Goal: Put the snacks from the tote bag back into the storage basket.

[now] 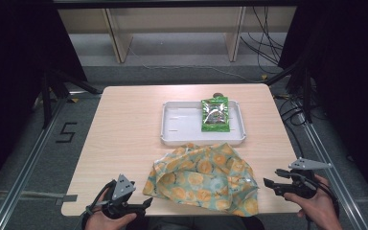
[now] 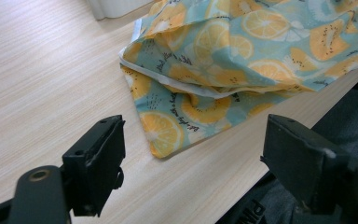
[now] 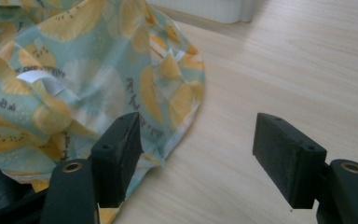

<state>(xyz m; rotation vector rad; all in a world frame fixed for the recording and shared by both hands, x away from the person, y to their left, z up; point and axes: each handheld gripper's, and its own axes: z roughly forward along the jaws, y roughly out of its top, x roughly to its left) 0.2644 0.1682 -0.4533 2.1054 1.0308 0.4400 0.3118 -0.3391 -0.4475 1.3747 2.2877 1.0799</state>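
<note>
Table (image 1: 124, 120): light wood top, near edge runs just under both grippers; far half carries a white tray (image 1: 170, 125) w/ a green snack packet (image 1: 214, 114) lying flat in its right part. Bare wood is wide to the left of tray and cloth, narrower strip to the right. Cloth (image 1: 203, 178) lies at the near-centre of the table, far side touching or just short of the tray's near wall (cannot tell which), near hem reaching the table edge and partly over it. Left gripper (image 1: 147, 202) sits at the near edge just beside the cloth's left corner, jaws wide apart, nothing between them; in the left gripper view the corner (image 2: 161, 135) lies ahead of the jaws, not touched. Right gripper (image 1: 267, 183) is off the cloth's right side, jaws spread wide, empty; its left jaw overlaps the hem in the right gripper view, contact unclear. Cloth appearance: pale teal fabric, orange and yellow citrus slices, small black script, white lining at folds; rumpled, loosely heaped, not flat.
</note>
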